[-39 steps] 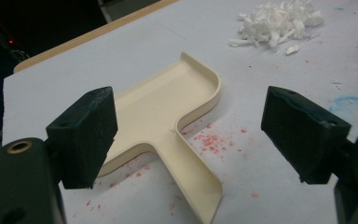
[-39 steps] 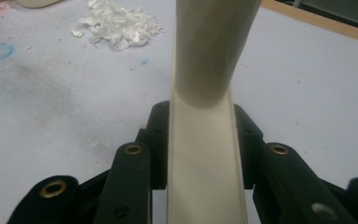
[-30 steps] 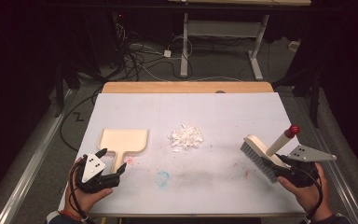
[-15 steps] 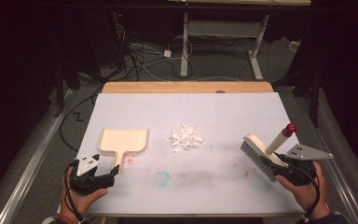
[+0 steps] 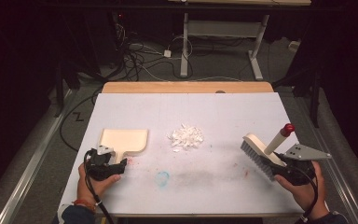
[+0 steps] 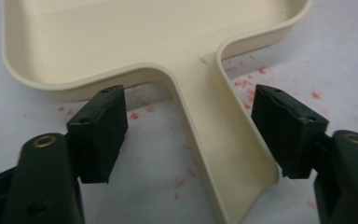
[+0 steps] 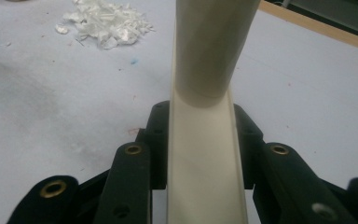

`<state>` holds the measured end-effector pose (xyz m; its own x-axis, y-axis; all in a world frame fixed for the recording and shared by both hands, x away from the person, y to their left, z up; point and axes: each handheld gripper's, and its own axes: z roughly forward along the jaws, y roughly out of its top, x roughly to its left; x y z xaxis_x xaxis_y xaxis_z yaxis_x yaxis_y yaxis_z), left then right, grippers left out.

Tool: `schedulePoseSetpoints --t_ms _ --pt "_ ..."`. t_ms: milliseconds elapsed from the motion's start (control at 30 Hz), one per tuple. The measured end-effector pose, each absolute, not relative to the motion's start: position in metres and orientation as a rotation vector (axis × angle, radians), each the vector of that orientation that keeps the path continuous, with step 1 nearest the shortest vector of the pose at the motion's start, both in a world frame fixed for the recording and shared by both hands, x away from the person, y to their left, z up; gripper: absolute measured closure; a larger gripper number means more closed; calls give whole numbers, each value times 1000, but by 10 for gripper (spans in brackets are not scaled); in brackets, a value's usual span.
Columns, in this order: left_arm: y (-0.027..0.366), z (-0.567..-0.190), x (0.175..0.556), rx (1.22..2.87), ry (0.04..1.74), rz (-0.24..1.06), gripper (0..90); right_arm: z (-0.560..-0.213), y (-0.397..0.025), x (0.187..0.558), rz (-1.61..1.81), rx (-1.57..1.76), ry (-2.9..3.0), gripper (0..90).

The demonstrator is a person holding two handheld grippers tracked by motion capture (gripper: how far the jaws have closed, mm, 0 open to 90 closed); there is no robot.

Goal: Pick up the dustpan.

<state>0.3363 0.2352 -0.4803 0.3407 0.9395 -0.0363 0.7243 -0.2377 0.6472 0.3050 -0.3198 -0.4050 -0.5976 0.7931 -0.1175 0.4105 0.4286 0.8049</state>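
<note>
Left gripper [image 6: 189,135] agape, right gripper [image 7: 200,140] clamped.

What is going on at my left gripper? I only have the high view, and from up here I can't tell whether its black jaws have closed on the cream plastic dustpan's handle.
Observer: Not closed. In the left gripper view the left gripper stands open, one jaw on each side of the cream plastic dustpan handle, with gaps on both sides.
Operator: Is the handle centred between them?
Observer: No, it runs closer to the jaw on the right of that view.
Operator: And my right gripper, is the brush secure?
Observer: The right gripper is shut on the cream brush; both jaws press flat against its back.
Operator: Anything near the pan?
Observer: Small red flecks dot the white table around the handle.
</note>
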Motion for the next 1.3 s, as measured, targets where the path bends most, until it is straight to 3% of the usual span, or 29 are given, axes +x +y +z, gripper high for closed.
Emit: schedulePoseSetpoints --t_ms 200,467,867,1300 --pt "232 -478 347 2078 1425 473 353 -406 -318 306 1041 1010 2201 681" --pt "231 -475 351 2120 1376 425 620 -407 -318 306 1044 1015 2212 681" --pt "235 -454 349 2278 1256 447 634 -406 -320 306 1041 1027 2199 681" --pt "235 -422 339 2490 1051 364 634 -404 -321 310 1037 1033 2176 682"
